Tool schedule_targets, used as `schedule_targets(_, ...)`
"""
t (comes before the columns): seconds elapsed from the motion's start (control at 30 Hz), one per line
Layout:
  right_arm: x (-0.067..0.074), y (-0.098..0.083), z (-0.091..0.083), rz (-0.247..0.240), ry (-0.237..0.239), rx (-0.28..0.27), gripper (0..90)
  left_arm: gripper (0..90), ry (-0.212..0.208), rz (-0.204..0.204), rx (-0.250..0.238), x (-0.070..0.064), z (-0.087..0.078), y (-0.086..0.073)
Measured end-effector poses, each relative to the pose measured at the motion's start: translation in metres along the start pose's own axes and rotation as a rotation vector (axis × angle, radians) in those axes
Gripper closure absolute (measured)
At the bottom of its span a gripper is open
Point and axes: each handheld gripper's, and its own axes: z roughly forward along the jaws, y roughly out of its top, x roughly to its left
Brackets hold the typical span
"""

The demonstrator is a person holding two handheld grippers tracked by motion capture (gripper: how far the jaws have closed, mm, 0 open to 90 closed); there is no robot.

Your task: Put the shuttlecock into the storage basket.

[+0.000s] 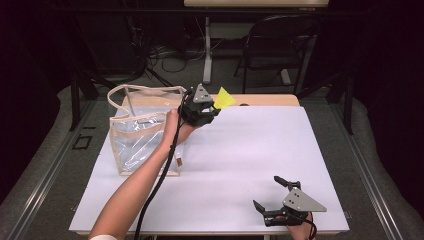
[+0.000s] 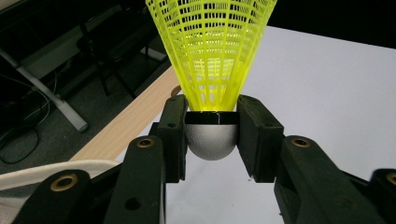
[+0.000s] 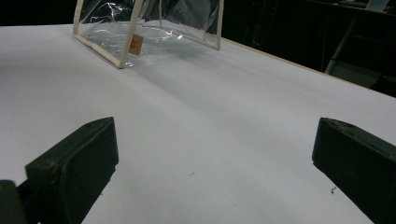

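A: Nearest the lens in the left gripper view, the left gripper (image 2: 212, 133) has its black jaws clamped on the rounded grey cork of a yellow shuttlecock (image 2: 212, 60), skirt fanning to the top of the frame.

B: Where is it in the high view?

A: Upper centre, held above the white table (image 1: 250, 150), just right of the clear tote bag (image 1: 142, 132).

B: How will it handle?

A: My guess: very light. The mesh skirt looks thin and crushable; the cork is the firm part, so that's the place to grip.

B: The other claw?

A: The right gripper (image 1: 272, 195), lower right of the high view, has its jaws spread wide with nothing between them.

B: Counts?

A: One shuttlecock, one bag, two grippers.
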Motion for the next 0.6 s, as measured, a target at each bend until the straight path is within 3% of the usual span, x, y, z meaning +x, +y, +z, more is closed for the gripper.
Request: schedule_targets(0.6,0.000,0.000,0.001,0.003,0.001,0.002,0.0,64.9,0.036,-0.030,-0.028,0.015,-0.018,-0.001)
